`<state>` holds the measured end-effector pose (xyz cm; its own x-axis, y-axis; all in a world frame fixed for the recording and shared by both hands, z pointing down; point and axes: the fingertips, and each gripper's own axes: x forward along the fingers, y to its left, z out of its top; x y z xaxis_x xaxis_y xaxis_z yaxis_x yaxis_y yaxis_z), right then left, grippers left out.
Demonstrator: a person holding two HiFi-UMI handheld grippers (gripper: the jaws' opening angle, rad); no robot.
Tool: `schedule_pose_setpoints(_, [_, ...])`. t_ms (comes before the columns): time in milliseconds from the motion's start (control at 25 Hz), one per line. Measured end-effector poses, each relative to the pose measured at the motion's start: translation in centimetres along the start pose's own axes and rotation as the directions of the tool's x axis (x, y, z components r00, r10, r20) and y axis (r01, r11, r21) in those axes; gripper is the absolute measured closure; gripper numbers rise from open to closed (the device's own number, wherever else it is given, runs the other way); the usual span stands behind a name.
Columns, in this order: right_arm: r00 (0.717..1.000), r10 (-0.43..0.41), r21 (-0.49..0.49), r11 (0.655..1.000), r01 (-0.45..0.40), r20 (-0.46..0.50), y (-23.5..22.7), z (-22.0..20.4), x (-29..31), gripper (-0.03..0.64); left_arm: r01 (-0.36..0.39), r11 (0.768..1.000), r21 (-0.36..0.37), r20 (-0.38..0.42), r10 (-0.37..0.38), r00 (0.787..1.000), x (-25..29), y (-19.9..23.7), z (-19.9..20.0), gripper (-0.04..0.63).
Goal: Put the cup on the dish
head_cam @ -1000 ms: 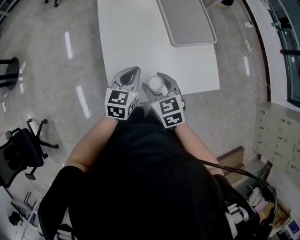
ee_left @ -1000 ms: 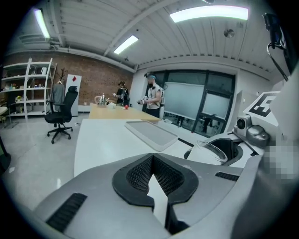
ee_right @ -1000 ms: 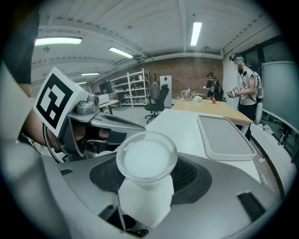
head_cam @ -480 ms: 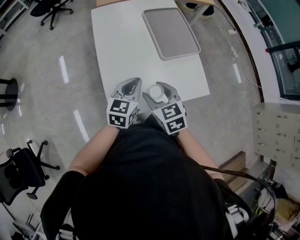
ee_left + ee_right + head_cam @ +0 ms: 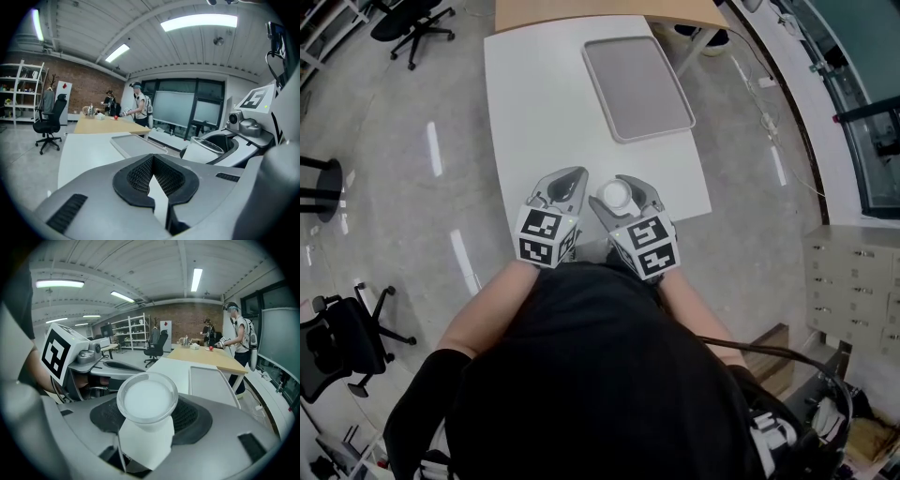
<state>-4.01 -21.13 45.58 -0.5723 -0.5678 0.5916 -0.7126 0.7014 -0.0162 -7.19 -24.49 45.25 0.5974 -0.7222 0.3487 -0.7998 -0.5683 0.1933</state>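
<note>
White cup [image 5: 146, 401] upright, clamped between the jaws of my right gripper [image 5: 619, 194], above the near end of the white table [image 5: 534, 112], my left gripper [image 5: 151, 160] just beside it, jaws together on nothing, grey dish [image 5: 637, 87] well apart toward the table's far end.

Bright, even light falls from long ceiling strips [image 5: 199, 21], which burn out to pure white in the left gripper view. On the polished floor [image 5: 384, 141] left of the white table [image 5: 534, 112] they mirror as pale streaks. Shadows are soft and faint. Both gripper views bend strongly and go black at the corners; the head view bows the table's edges. The cup [image 5: 146, 401], close to the lens, is slightly soft and nearly washed out.
</note>
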Motion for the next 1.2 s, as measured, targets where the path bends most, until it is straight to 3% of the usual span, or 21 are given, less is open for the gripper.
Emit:
schedule_pose_setpoints(360, [0.995,0.1,-0.064,0.993,-0.099,0.007,-5.8,1.6,-1.0,0.368,-0.062,0.998,-0.017,0.02,0.062,0.998,4.3,-1.7,3.7,0.589])
schedule_pose_setpoints(720, [0.988,0.155,-0.103,0.983,-0.153,0.019,-9.6,3.2,-2.4,0.368,-0.077,0.996,-0.046,0.051,0.08,0.995,7.3,-3.1,7.4,0.589])
schedule_pose_setpoints(1200, [0.984,0.172,-0.132,0.978,-0.163,0.057,-12.7,5.2,-3.9,0.368,-0.099,0.994,-0.054,0.068,0.102,0.992,8.7,-4.3,10.9,0.589])
